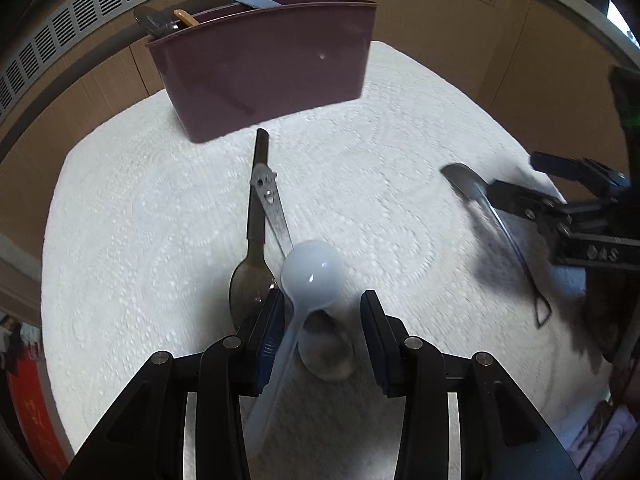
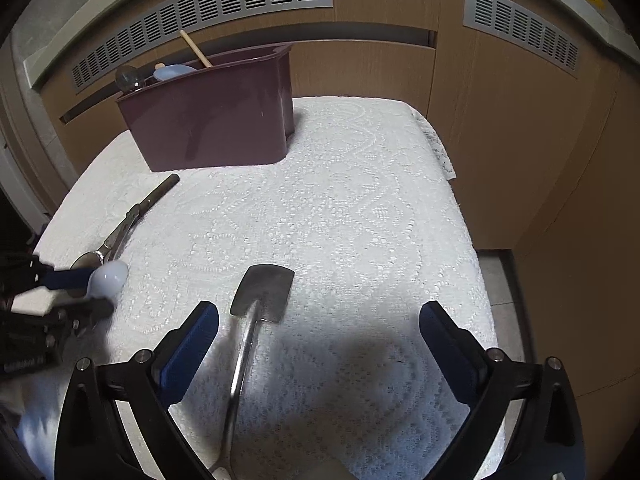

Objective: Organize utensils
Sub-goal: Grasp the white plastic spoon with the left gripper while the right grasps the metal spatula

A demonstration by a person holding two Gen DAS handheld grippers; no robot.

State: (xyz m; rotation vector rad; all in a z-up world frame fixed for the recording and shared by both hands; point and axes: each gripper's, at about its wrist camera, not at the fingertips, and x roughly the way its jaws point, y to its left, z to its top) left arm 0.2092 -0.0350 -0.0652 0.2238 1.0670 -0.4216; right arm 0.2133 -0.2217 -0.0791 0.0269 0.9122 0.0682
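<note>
My left gripper is open around a white plastic spoon, whose handle lies against the left finger; its bowl is raised off the cloth. A dark metal spoon and a steel can opener lie just beyond, crossed. My right gripper is open, with a metal spatula lying on the cloth between its fingers, nearer the left one. The maroon utensil bin stands at the back of the table and holds several utensils; it also shows in the right wrist view.
A white lace cloth covers the table. Wooden cabinet panels with vent grilles stand behind it. The table's right edge drops off at the cloth's edge. The right gripper shows in the left wrist view.
</note>
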